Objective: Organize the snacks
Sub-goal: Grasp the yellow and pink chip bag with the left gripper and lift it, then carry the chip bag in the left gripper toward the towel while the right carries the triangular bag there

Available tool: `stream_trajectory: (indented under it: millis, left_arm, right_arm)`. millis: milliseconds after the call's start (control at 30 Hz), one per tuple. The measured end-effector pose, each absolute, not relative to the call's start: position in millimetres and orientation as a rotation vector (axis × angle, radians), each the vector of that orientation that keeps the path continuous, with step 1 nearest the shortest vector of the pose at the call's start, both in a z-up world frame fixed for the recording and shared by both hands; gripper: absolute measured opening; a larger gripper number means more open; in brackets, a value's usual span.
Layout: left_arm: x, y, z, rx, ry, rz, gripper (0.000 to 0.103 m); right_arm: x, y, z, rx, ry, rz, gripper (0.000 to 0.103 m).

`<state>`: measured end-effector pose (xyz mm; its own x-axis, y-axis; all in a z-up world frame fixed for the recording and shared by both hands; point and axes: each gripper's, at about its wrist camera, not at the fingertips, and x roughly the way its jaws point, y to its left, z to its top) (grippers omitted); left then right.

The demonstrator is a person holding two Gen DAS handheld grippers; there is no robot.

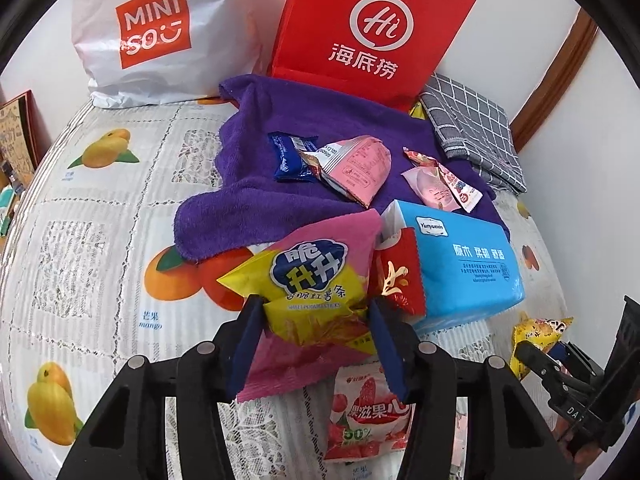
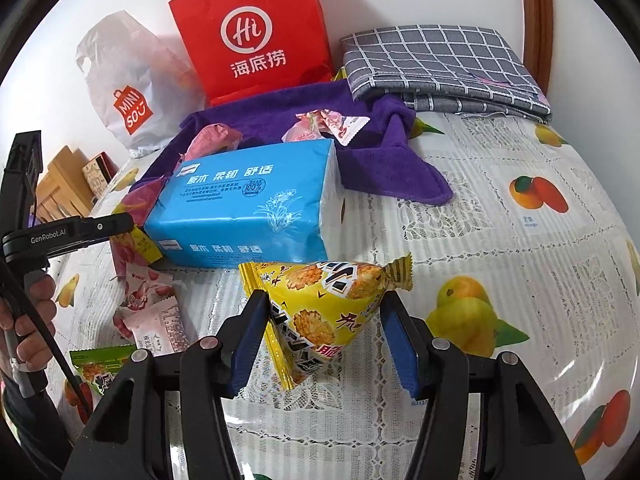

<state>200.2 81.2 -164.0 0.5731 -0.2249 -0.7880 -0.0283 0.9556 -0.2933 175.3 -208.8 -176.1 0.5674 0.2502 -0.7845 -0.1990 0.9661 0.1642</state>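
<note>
My left gripper is shut on a pink and yellow bag of sweet potato sticks, its blue pads pinching the crumpled lower part. Under it a strawberry snack packet lies on the tablecloth. A red packet leans on a blue tissue pack. My right gripper is shut on a yellow triangular rice-cracker packet, in front of the tissue pack. A blue packet and pink packets lie on a purple towel.
A red paper bag and a white plastic bag stand against the back wall. A folded grey checked cloth lies at the back right. A green packet and pink-white packets lie near a hand at the left.
</note>
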Motion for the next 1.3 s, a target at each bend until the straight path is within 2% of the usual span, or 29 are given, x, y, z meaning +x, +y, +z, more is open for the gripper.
stream_trajectory:
  millis: [700,1300]
  left_arm:
    - [143,93,-127,-0.313,0.868,-0.126,0.05]
    - [129,77,-109,-0.307,0.831,-0.171,0.05]
  right_arm:
    - [142,-195,-141,0.022,0.856,0.294,0.057]
    - [123,-186,-114,-0.008,0.793,0.323,0.056]
